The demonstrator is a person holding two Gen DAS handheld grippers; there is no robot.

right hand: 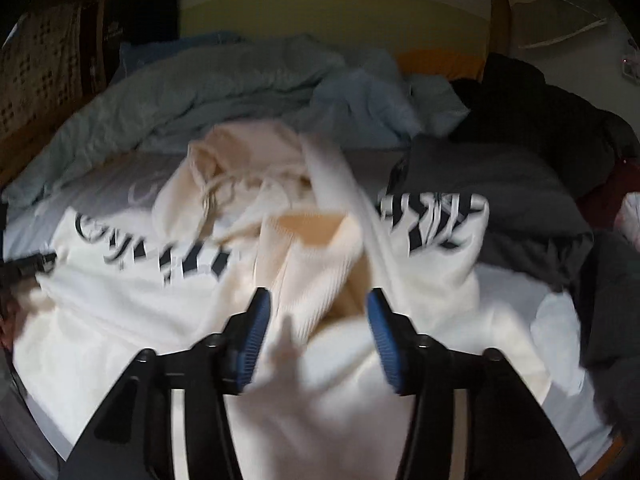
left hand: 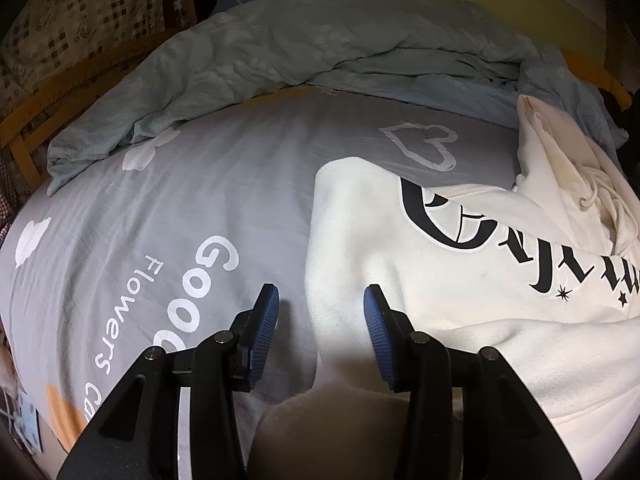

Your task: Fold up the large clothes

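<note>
A white hoodie [left hand: 460,280] with black gothic lettering lies on the grey bed sheet [left hand: 200,184], its hood and drawstrings at the right. My left gripper [left hand: 320,304] is open over the hoodie's left edge, with cloth between the jaws but not pinched. In the right wrist view the hoodie [right hand: 120,308] is rumpled, with a ribbed sleeve cuff [right hand: 312,256] lying across the chest print. My right gripper [right hand: 318,312] is open just above that cuff. The right view is motion-blurred. The left gripper's tip [right hand: 38,264] shows at the left edge.
A crumpled pale blue duvet [left hand: 260,52] lies along the back of the bed. Dark grey and black clothes [right hand: 520,168] are piled at the right. A wooden bed frame [left hand: 24,120] runs along the left, and a yellow wall [right hand: 332,12] stands behind.
</note>
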